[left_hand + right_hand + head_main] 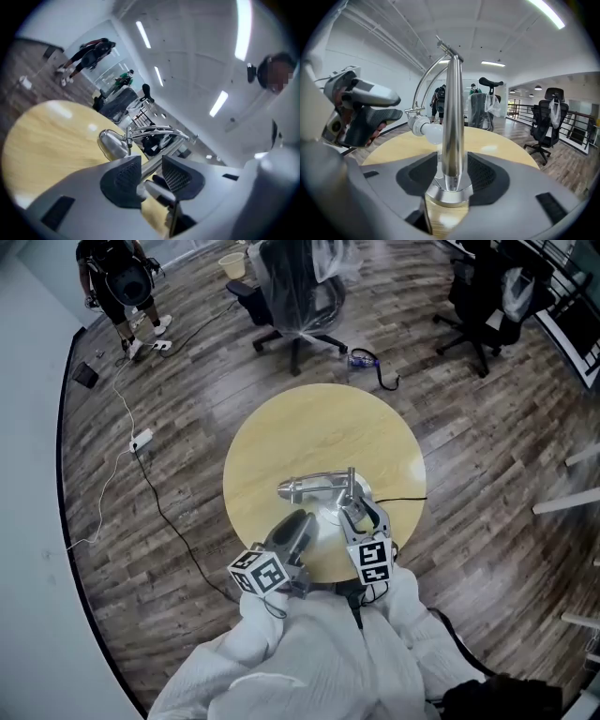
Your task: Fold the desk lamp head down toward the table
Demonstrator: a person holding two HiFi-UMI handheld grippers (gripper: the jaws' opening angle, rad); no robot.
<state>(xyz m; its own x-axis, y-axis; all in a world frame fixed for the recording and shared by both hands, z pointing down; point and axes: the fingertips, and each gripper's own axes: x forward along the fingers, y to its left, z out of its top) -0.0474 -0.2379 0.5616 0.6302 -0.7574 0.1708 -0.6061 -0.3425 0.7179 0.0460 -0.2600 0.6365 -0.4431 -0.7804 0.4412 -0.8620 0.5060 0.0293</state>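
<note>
Standing by the near edge of the round table (281, 427), the lamp (323, 488) has its pole (452, 117) upright on a chrome base (449, 194). Its arm curves over to the person's left, so the head (292, 489) lies low and level above the wood, with a white bulb (433, 132) at its end. The right gripper (354, 512) reaches in over the near edge, its jaws spread to either side of the pole just above the base (452, 173). A thin gap shows on each side, so they do not pinch it. The left gripper (295, 531) hangs beside it over the same edge, just short of the head. Its jaws (151, 171) stand a little apart with nothing between them, and the pole shows beyond the gap. The far half of the table and its left and right edges are bare wood. A black cable (403, 499) runs from the lamp off the right edge. Wood floor (187, 502) rings the table, and two office chairs (300, 296) (483, 296) stand well beyond the far edge. A person (122, 287) stands at the far left of the floor, and a power strip (141, 439) lies well off to the left.
</note>
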